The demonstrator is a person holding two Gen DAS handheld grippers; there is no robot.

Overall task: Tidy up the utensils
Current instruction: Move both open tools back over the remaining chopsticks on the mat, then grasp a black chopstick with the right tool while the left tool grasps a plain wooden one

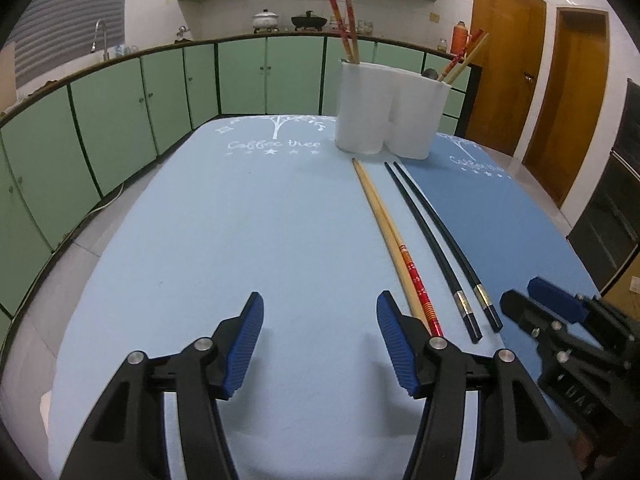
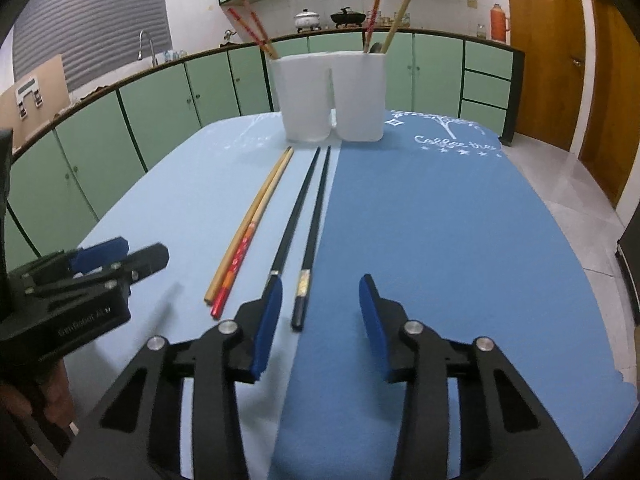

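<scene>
A white two-part utensil holder [image 1: 390, 110] [image 2: 332, 96] stands at the table's far end, with red and wooden chopsticks in each part. On the cloth lie a plain wooden chopstick [image 1: 384, 232] [image 2: 248, 224], a red-ended chopstick [image 1: 416, 276] [image 2: 240, 256] and two black chopsticks [image 1: 436, 240] [image 2: 308, 224]. My left gripper [image 1: 320, 344] is open and empty, just left of the wooden pair's near ends. My right gripper [image 2: 320, 320] is open, low over the black chopsticks' near ends; it also shows in the left wrist view [image 1: 552, 308].
The table has a light blue cloth [image 1: 240, 220] and a darker blue cloth [image 2: 440, 220] side by side. Green kitchen cabinets [image 1: 120, 120] curve behind, with pots on the counter. Wooden doors [image 1: 508, 72] stand to the right.
</scene>
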